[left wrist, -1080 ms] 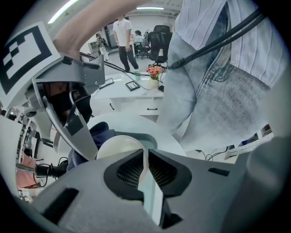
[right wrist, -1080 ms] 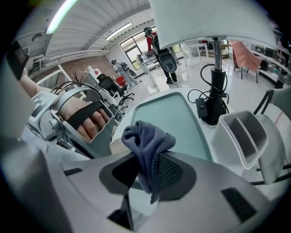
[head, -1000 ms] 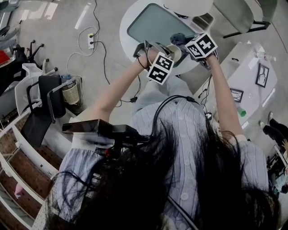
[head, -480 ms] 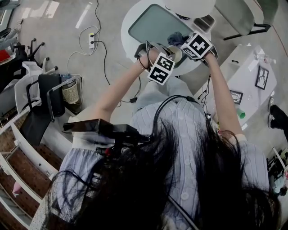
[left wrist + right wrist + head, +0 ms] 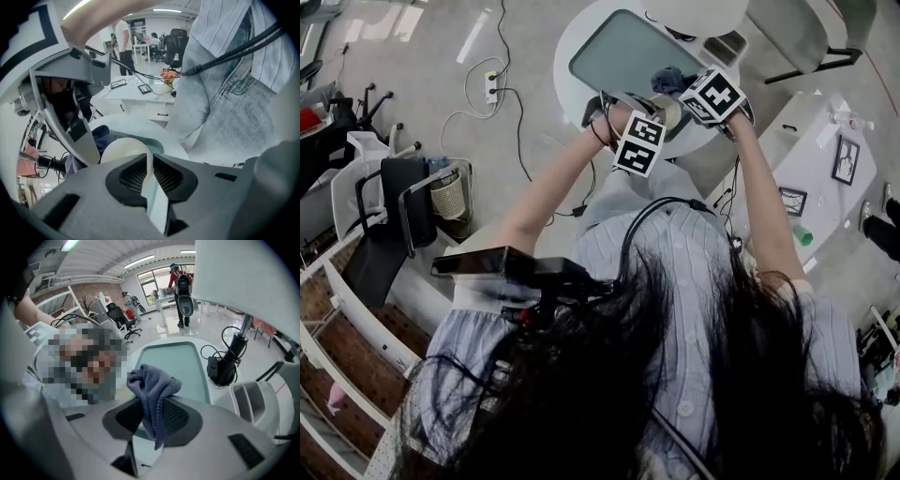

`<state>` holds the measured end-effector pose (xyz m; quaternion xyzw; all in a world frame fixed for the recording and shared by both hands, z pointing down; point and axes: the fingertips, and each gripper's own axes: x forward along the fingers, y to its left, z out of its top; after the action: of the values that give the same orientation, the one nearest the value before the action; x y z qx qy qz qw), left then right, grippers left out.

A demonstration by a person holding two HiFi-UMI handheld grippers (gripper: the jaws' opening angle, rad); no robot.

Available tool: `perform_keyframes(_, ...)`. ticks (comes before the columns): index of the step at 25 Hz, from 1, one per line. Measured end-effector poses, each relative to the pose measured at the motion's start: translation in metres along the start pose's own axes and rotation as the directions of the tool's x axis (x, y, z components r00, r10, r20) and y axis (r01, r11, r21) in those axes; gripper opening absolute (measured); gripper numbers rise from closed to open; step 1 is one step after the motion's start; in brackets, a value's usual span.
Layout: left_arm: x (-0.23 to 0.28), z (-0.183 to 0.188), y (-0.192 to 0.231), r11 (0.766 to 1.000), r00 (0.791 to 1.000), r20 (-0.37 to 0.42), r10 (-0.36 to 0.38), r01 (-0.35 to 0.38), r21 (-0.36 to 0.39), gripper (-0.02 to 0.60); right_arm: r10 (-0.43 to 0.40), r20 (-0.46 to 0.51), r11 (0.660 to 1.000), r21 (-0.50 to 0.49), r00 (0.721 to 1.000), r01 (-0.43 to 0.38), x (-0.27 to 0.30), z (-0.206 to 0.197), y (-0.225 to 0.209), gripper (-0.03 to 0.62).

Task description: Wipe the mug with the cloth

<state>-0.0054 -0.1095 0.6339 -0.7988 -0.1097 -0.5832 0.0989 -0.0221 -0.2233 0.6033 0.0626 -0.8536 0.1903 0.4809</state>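
Left gripper (image 5: 149, 161) of mine grips only the thin rim of the mug (image 5: 123, 149), held over the counter (image 5: 136, 126); a hard push could twist it loose. My right gripper (image 5: 152, 413) pinches the cloth (image 5: 152, 383) by one fold, which might slip out mid-wipe.

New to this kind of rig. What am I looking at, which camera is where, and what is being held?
No robot: a person holds a two-jaw gripper in each hand. The head view comes from a camera on their head, looking down past hair and arms. The other two views come from cameras riding on the grippers. The left gripper is shut on the wall of a cream mug; the right gripper is shut on a blue-grey cloth. Both are over a round white table.
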Motion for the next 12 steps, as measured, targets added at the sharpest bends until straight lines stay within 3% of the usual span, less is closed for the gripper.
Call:
perform_keyframes(8,-0.018,0.007,0.006,0.980,0.994,0.104,0.046,-0.025,-0.197,0.037,-0.036,0.067,0.994,0.107,0.997,0.029,-0.011,-0.002,-0.003,0.117)
perform_keyframes(12,-0.042,0.015,0.015,0.937,0.974,0.187,0.124,-0.053,-0.345,0.037,-0.072,0.105,0.984,0.171,0.992,0.053,-0.020,0.001,0.001,0.117)
